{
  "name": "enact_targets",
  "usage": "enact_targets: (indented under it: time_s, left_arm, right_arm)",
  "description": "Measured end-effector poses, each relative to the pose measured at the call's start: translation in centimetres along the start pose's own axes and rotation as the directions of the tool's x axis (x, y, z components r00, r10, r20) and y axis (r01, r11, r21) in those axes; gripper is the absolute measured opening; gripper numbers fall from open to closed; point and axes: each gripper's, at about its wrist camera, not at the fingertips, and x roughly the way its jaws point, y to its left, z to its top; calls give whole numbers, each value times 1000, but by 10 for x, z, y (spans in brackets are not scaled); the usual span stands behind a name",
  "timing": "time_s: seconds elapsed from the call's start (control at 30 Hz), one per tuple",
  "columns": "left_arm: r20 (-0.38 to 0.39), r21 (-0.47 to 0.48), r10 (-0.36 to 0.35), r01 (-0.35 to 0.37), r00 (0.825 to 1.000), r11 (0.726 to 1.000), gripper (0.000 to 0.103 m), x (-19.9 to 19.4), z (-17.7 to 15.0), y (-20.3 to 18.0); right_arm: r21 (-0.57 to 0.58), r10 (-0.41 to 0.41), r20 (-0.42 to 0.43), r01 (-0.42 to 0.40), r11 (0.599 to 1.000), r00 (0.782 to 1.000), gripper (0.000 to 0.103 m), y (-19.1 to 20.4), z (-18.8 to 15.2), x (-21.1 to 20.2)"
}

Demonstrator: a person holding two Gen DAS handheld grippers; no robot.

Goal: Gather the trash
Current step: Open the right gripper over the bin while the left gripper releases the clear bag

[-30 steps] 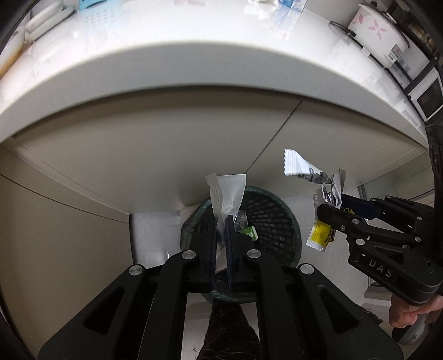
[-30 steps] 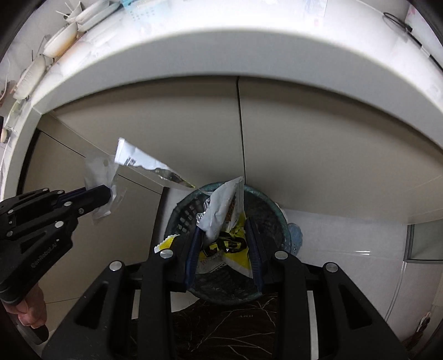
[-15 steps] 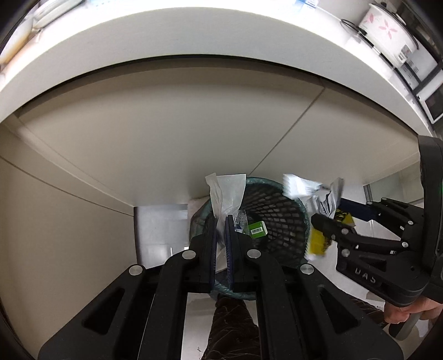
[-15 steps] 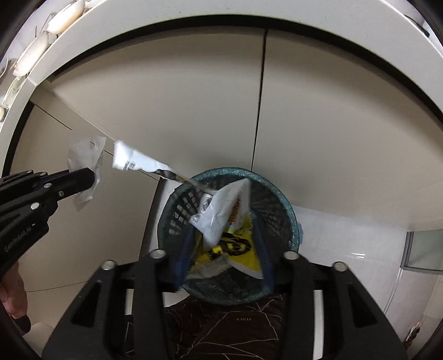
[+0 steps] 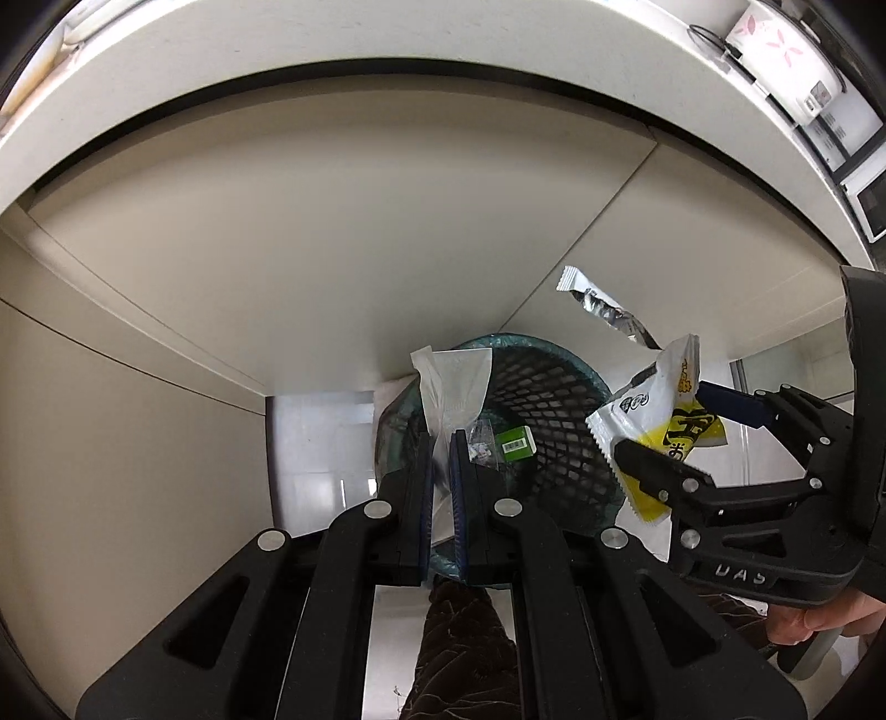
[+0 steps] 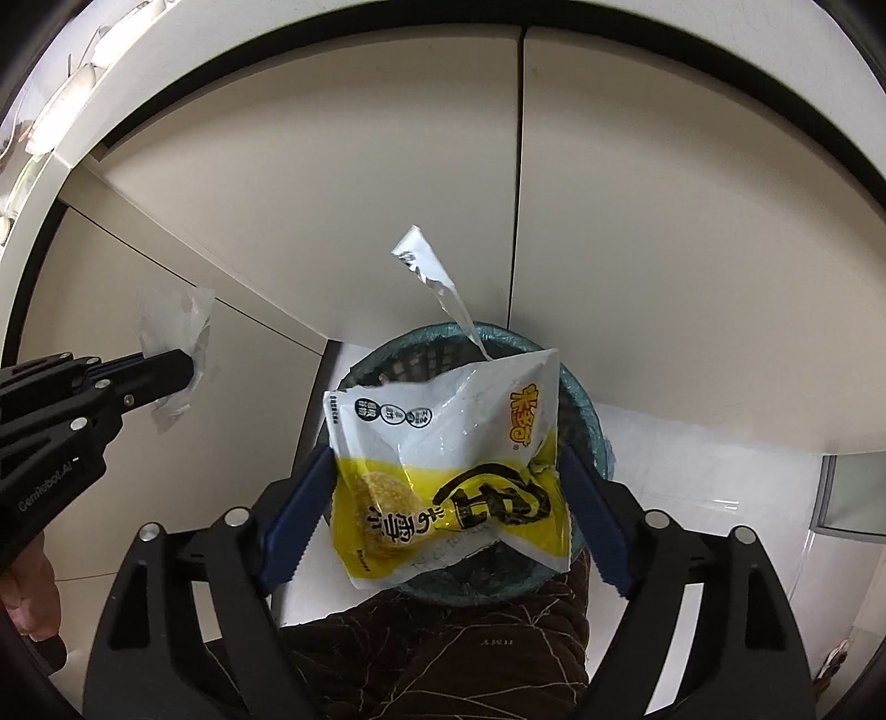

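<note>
Item: yellow snack wrapper (image 6: 443, 471), lower centre of frame over my mesh bin (image 6: 581, 387) — right hand-held gripper (image 6: 443, 509) opening to drop it in — left hand-held gripper (image 5: 440, 459) clamped on clear wrapper (image 5: 454, 387), awaiting its turn.

My right gripper (image 5: 745, 443) reads "DAS" on its body. My left gripper (image 6: 166, 368) carries "GenRobot.AI", and the yellow snack packet (image 6: 448, 471) bears bold black characters I cannot read.

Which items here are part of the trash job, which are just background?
Job:
- yellow snack bag
- silver wrapper
- clear wrapper
- mesh bin
- green carton in bin

Background:
- cabinet doors
- rice cooker
- countertop
</note>
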Motion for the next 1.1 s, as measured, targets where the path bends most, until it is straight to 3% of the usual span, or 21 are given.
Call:
enact_targets:
  time_s: [0.23,0.57,0.73,1.1]
  left_arm:
    - [-12,8,0,0,1000,1000,5,6,5,-7]
    - [-9,13,1,-1,1000,1000,5,2,2,-7]
    - [-27,39,-11,13,1000,999,5,12,2,-20]
    - [-62,146,-41,49,997,988,5,35,3,-56]
  right_arm:
    - [-8,-9,-20,9,1000,1000,86,0,-4,10]
    - [14,-18,38,18,1000,999,94,-15,-6,0]
    - [60,-58,94,52,997,994,95,-36,-8,-18]
    - [168,-127,125,105,980,984,95,-86,-21,-40]
